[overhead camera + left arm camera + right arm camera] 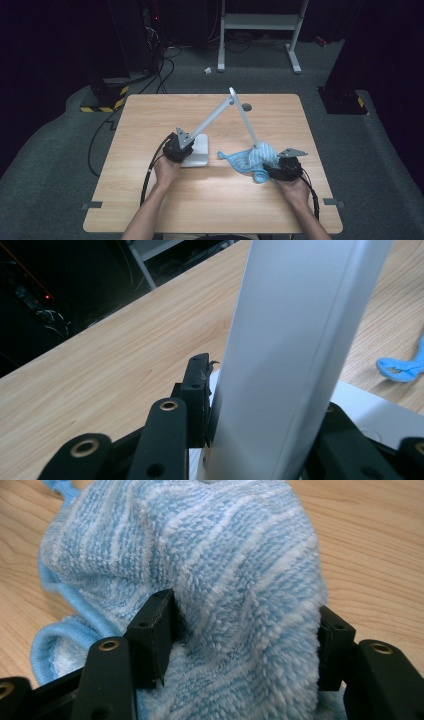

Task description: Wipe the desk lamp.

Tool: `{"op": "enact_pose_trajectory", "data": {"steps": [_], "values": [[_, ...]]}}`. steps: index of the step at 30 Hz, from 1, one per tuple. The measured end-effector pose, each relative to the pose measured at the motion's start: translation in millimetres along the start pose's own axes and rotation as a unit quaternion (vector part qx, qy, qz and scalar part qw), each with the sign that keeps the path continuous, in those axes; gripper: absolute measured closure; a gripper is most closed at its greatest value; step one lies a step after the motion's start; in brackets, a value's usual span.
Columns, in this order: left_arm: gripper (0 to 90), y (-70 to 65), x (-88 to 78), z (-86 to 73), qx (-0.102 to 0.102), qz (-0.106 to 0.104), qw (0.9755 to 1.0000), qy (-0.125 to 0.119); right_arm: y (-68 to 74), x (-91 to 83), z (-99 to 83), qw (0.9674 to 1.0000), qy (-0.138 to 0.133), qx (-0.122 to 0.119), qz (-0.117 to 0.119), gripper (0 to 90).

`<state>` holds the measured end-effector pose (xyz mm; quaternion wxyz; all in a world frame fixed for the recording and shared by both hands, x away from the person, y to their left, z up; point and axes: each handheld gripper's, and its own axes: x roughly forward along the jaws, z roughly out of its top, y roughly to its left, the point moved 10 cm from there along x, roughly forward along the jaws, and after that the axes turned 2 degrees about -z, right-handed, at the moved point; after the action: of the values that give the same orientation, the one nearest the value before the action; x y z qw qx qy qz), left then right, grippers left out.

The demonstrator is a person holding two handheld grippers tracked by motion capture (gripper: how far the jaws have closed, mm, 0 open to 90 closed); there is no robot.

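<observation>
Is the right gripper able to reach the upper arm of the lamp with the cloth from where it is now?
Probably yes: the right gripper holds the blue cloth right beside the lamp's sloping arm, and nothing lies between them.

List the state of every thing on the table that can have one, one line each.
Desk lamp: standing on its base, arm folded into a peak, head down under the cloth.
Blue striped cloth: bunched, draped over the lamp head.
Left tool: shut on the lamp's lower arm.
Right tool: jaws around the cloth.

Grey carpet floor (dark beyond), white frame behind table
</observation>
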<state>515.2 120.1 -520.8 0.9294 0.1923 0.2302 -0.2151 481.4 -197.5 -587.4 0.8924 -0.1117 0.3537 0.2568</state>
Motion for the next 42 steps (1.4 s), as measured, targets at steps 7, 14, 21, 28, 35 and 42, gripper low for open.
{"op": "enact_pose_trajectory", "data": {"steps": [7, 14, 21, 28, 35, 42], "values": [[63.8, -3.1, 4.6, -5.5, 0.002, -0.001, 0.9999, 0.015, -3.5, 5.3, 3.4, 0.9999, -0.013, 0.007, 0.003, 38.0], [61.7, -5.3, 7.6, -8.0, 0.002, -0.006, 0.9997, 0.023, -7.3, 12.5, 9.7, 0.9999, -0.013, 0.011, 0.001, 37.4], [60.1, -7.4, 8.4, -12.7, 0.003, -0.011, 0.9994, 0.032, -7.6, 15.5, 12.4, 0.9998, -0.013, 0.012, 0.000, 36.7], [57.4, -9.5, 11.4, -17.8, 0.001, -0.021, 0.9990, 0.040, -5.3, 14.6, 15.0, 0.9997, 0.009, 0.021, 0.000, 36.6], [54.7, -12.3, 13.2, -21.0, 0.004, -0.025, 0.9985, 0.048, -4.5, 8.6, 16.2, 0.9994, 0.005, 0.030, 0.015, 34.4], [40.0, -11.9, 7.9, -19.5, -0.012, -0.037, 0.9983, 0.044, -3.8, 2.8, 18.2, 0.9993, 0.000, 0.031, 0.023, 31.0]]}}
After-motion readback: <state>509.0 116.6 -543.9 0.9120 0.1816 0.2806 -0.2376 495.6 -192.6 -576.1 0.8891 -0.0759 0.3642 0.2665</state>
